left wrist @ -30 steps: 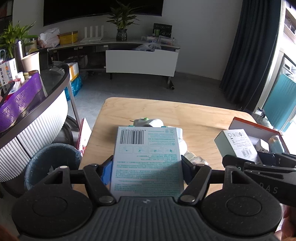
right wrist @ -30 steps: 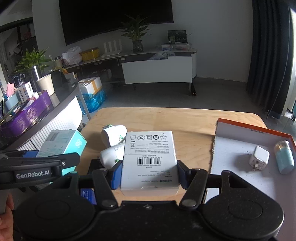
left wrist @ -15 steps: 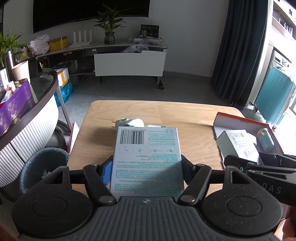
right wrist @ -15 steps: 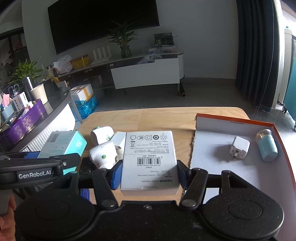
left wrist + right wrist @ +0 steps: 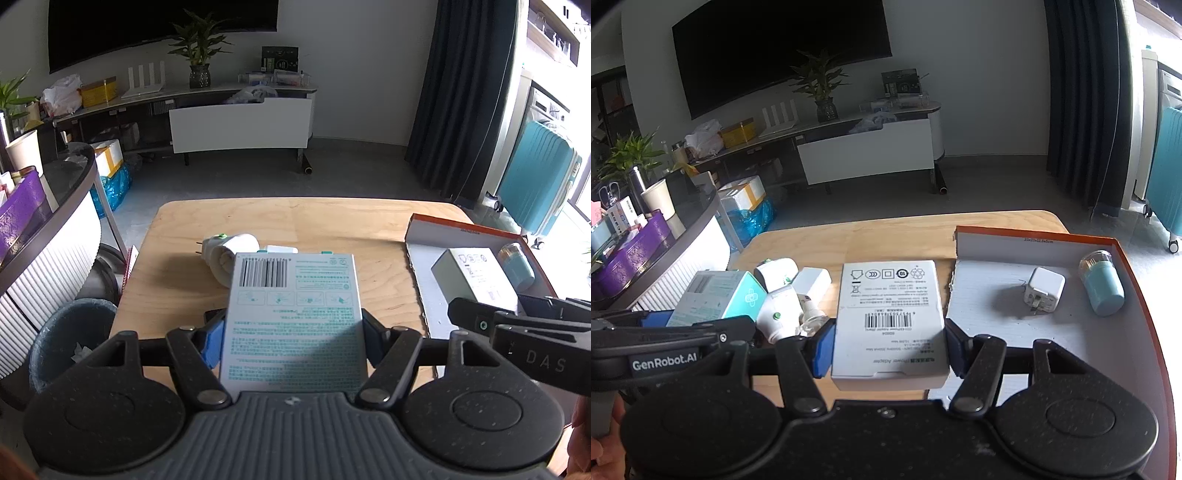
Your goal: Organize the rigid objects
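My left gripper [image 5: 293, 332] is shut on a white box with teal print [image 5: 293, 314], held over the wooden table [image 5: 332, 221]. My right gripper [image 5: 888, 347] is shut on a white adapter box [image 5: 890, 306] just left of the orange-rimmed tray [image 5: 1034, 240]. Seen from the left wrist, that adapter box [image 5: 476, 277] hangs over the tray [image 5: 461, 227]. In the tray lie a white charger [image 5: 1043, 291] and a teal canister [image 5: 1102, 284]. White plug adapters [image 5: 777, 295] lie on the table at the left.
A blue waste bin [image 5: 70, 332] stands left of the table, beside a curved counter with a purple basket [image 5: 22, 206]. A teal suitcase [image 5: 535, 177] stands at the right by the dark curtain. A low TV stand [image 5: 240, 122] lines the far wall.
Both grippers have moved to the right with their boxes still held. The tray now sits closer to the middle of both views, and the adapter box has come up to it.
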`<state>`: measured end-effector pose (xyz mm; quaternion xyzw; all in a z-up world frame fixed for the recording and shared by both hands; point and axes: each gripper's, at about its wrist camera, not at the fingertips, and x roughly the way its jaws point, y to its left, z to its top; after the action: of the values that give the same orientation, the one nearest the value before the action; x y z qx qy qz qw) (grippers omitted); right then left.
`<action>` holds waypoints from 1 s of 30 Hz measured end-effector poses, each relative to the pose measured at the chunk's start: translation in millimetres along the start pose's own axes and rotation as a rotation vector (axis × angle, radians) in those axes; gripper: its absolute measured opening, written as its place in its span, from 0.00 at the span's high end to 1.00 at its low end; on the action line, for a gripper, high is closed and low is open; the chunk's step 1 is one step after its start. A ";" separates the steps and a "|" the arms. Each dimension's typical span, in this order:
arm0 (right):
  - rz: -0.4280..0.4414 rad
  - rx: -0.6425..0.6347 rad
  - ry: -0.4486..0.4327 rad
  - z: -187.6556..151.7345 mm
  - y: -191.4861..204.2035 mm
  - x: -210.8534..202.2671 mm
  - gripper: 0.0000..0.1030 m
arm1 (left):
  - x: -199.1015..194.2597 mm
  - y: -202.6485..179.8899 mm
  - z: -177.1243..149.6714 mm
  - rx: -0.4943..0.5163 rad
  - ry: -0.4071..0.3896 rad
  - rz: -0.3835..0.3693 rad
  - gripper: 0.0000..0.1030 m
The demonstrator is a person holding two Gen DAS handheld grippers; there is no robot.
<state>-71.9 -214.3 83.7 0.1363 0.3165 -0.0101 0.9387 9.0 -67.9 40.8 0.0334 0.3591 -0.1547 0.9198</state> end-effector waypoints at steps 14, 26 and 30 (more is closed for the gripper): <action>-0.034 0.040 -0.005 -0.4 -24.2 -4.3 0.31 | 4.1 -20.9 0.0 0.034 0.010 -0.029 0.31; -0.057 0.064 -0.010 -1.1 -38.3 -7.1 0.31 | 8.2 -36.0 -0.8 0.056 0.019 -0.052 0.31; -0.066 0.073 -0.013 -2.3 -44.6 -8.8 0.31 | 9.3 -42.3 -1.1 0.063 0.020 -0.058 0.31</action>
<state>-85.0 -257.2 76.0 0.1597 0.3142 -0.0535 0.9343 1.7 -110.4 35.9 0.0537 0.3641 -0.1922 0.9097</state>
